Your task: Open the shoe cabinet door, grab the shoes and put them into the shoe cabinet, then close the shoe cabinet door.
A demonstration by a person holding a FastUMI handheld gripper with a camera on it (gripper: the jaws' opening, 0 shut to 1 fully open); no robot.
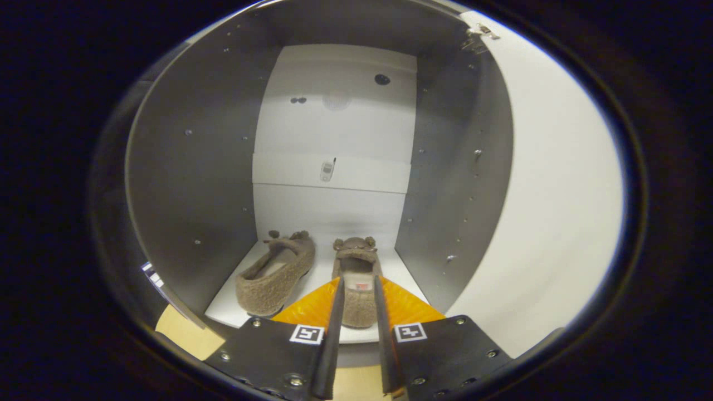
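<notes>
Flanking slipper heel, tool fingers.

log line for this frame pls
door: open | cabinet shelf: both slippers on it | gripper: fingers flank right slipper heel, grip unclear | left slipper: free

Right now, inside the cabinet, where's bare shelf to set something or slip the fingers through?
Bare shelf: a narrow wedge between the left slipper and the right slipper, widening toward the back panel; a strip between the right slipper and the right wall. Crowded: the left slipper lies near the left wall. The gripper is open, its fingers flanking the right slipper's heel.
</notes>
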